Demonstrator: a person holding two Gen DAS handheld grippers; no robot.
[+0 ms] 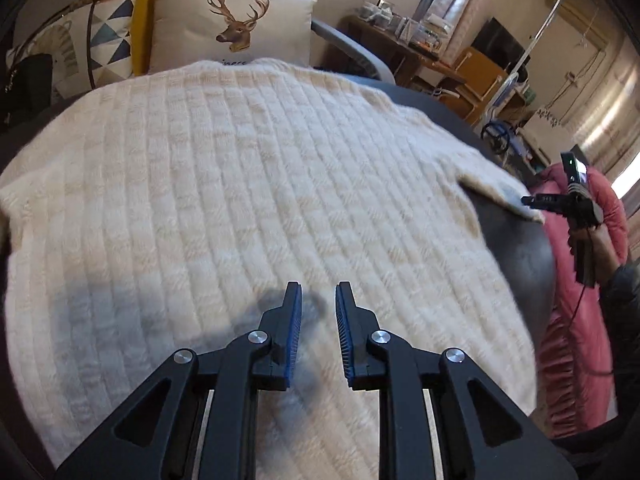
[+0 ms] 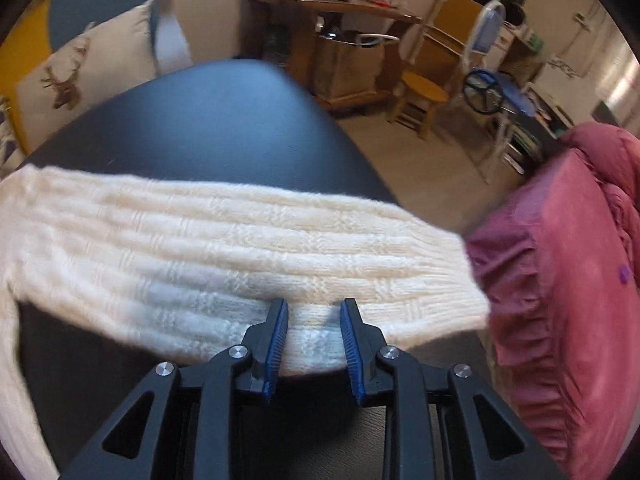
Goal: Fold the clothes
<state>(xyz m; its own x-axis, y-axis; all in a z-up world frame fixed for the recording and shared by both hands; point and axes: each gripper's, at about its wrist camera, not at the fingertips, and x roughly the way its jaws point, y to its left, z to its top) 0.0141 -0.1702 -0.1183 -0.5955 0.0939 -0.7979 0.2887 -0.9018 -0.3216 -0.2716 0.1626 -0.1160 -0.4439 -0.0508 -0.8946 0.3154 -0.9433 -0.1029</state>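
A cream ribbed knit sweater [image 1: 240, 180] lies spread flat over a dark table [image 1: 516, 240]. My left gripper [image 1: 318, 286] hovers over its near part, jaws a little apart, with nothing between the blue pads. At the table's right edge a hand holds my right gripper [image 1: 529, 201] beside the sweater's sleeve tip. In the right wrist view the sleeve [image 2: 200, 232] runs across the dark table [image 2: 200, 120] from left to right. My right gripper [image 2: 314, 302] stands open just above the sleeve's near edge, and the pads are not pressing on the knit.
A pink quilted bed cover [image 2: 560, 260] bulges close against the table's right side. Cushions, one with a deer print [image 1: 232, 28], lean behind the table. A wooden desk [image 2: 332, 4], a small stool [image 2: 424, 92] and open floor lie beyond.
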